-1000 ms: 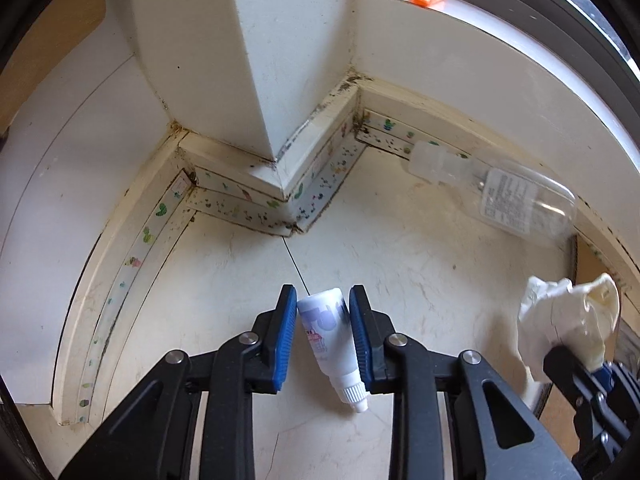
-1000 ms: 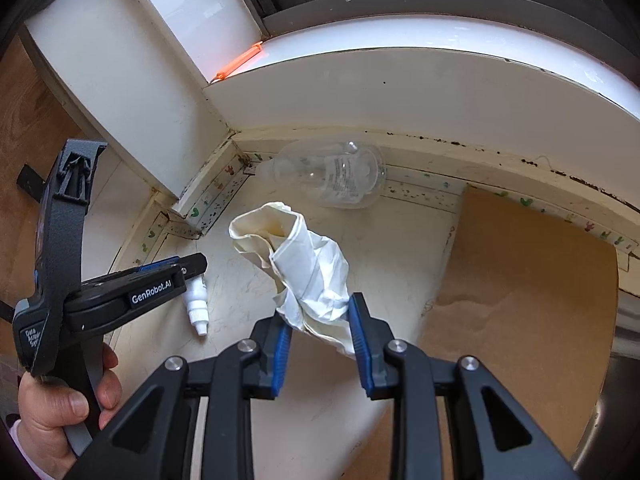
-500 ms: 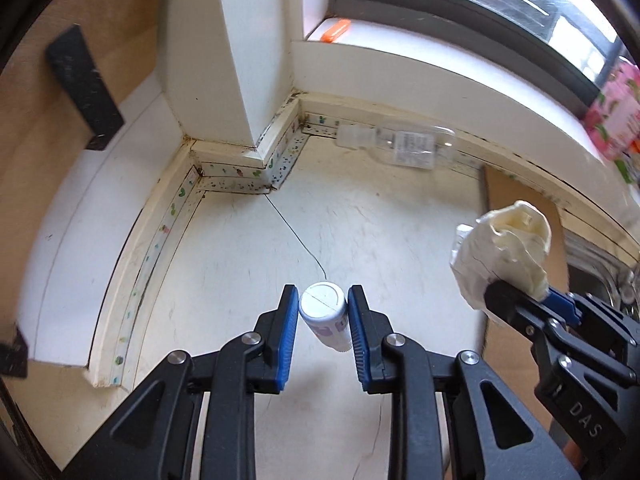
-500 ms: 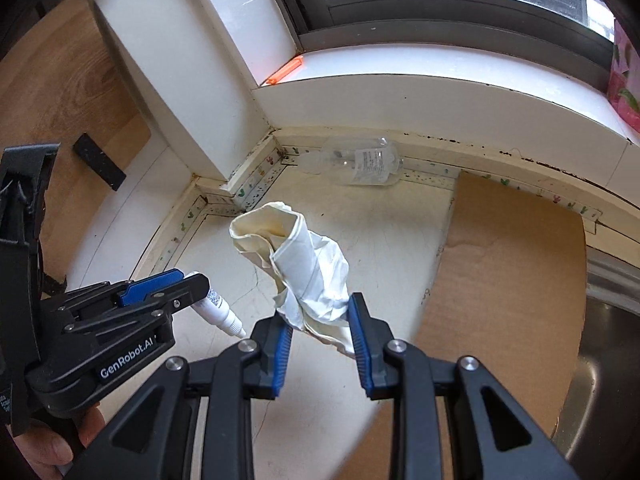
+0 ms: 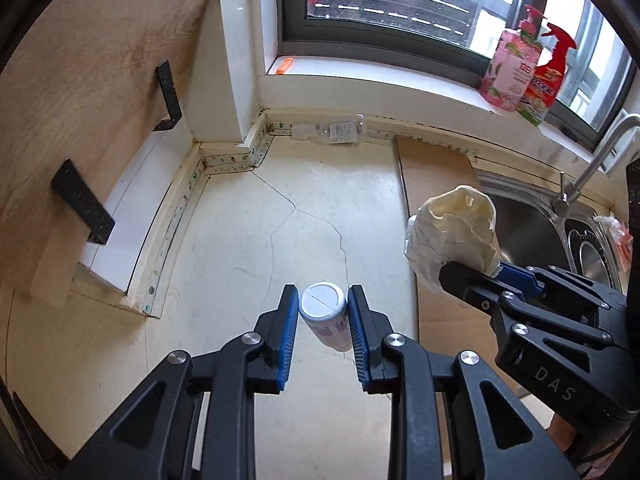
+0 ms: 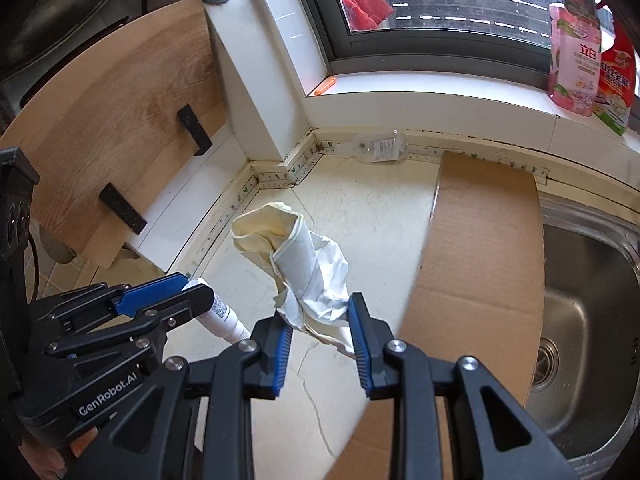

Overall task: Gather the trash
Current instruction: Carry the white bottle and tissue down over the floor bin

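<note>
— Trash check: where is it?
— Left gripper (image 5: 323,312) clamps a small white bottle (image 5: 326,314); right gripper (image 6: 320,320) pinches crumpled paper (image 6: 304,268), both above the counter (image 5: 240,240).
— Anything else?
— A clear bottle (image 5: 332,133) lies against the far wall.

Small white bottle (image 5: 323,312), crumpled paper (image 6: 308,276) (both lifted), clear bottle (image 5: 334,133) against wall.

Daylight from a dark-framed window (image 5: 400,4) falls on a cracked cream countertop (image 5: 248,240) beside a steel sink (image 6: 592,280).
</note>
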Tool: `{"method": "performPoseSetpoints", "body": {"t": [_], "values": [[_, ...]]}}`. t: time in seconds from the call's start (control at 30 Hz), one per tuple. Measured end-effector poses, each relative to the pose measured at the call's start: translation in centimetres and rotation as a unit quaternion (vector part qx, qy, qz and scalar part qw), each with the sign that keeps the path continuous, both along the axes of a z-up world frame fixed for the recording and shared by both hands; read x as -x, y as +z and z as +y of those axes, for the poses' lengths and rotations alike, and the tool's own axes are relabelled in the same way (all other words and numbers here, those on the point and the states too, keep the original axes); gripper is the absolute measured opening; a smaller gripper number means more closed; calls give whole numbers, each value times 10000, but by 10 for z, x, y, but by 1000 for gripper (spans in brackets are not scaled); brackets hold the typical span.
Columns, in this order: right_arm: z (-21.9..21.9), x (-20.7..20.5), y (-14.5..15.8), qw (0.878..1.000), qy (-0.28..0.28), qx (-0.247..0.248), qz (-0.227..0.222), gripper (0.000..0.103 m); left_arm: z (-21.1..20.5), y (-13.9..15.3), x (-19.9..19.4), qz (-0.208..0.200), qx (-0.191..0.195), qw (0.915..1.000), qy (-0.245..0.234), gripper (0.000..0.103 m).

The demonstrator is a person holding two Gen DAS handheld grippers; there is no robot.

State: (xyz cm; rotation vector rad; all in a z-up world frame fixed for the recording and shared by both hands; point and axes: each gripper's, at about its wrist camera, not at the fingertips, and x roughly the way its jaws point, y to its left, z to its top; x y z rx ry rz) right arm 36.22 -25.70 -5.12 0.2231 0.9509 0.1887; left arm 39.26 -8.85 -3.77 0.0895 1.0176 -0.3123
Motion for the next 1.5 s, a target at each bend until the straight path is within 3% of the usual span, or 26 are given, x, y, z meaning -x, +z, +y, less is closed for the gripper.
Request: {"method": "performPoseSetpoints", "body": {"t": [0.33, 0.6, 0.83, 0.97, 1.13, 1.5], "values": [[36, 126, 4, 9998, -104, -167, 33, 28, 50, 26, 140, -137, 161, 9989, -412, 23], [75, 221, -16, 9991, -57, -213, 370, 28, 82, 9, 231, 74, 305, 9973, -671, 23], [95, 270, -46, 9964, 18, -164, 828, 28, 100, -26, 280, 453, 336, 9962, -667, 23], [100, 280, -79, 9932, 44, -109, 1162, 28, 105, -68, 291, 835, 337, 9944, -560, 23], [105, 284, -145, 9866, 76, -60, 1628, 28, 107, -143, 292, 1248, 272, 9911, -363, 23], [112, 271, -350, 9690, 90, 10, 2467, 29, 113, -355, 272, 1887, 109, 9820, 50, 24]]}}
